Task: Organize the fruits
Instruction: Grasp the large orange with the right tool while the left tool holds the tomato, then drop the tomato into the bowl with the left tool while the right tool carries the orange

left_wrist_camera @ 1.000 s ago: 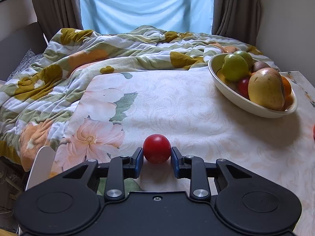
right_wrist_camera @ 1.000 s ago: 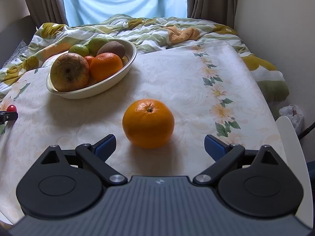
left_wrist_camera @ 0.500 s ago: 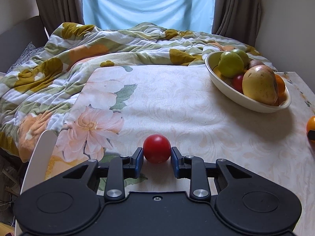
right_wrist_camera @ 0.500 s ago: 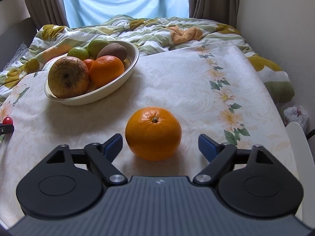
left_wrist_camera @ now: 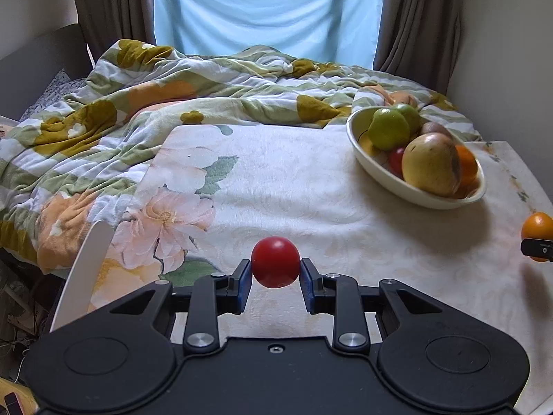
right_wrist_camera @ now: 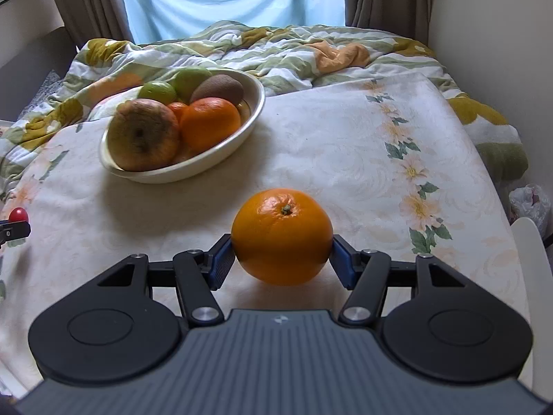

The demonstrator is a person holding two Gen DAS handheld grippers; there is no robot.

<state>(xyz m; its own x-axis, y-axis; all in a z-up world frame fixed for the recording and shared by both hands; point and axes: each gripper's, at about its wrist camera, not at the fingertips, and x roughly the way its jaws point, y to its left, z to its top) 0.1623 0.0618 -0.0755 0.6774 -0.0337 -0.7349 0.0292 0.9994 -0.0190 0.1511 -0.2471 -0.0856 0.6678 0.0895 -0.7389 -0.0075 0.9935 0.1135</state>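
1. the left gripper (left_wrist_camera: 275,276) sits low in the middle of its own view, its blue pads drawn in against both sides of a small red fruit (left_wrist_camera: 275,261) – smooth and round, what kind i can't tell.
2. the right gripper (right_wrist_camera: 281,259) has its pads pressed to the flanks of an orange (right_wrist_camera: 281,236), stem end facing up, low centre of the right wrist view.
3. whether either fruit rests on the flowered cloth (right_wrist_camera: 345,145) or hangs just clear of it is hard to make out – the undersides are hidden.
4. the cream bowl (right_wrist_camera: 221,159) stands in the upper left of the right view, heaped with a blotchy apple (right_wrist_camera: 143,135), another orange, a kiwi and green fruit; those at the back are half hidden.
5. in the left view the bowl (left_wrist_camera: 387,181) is at the right, slightly blurred.
6. the orange (left_wrist_camera: 537,230) is cut off by that view's right edge.
7. a rumpled quilt (left_wrist_camera: 138,114) fills the background.
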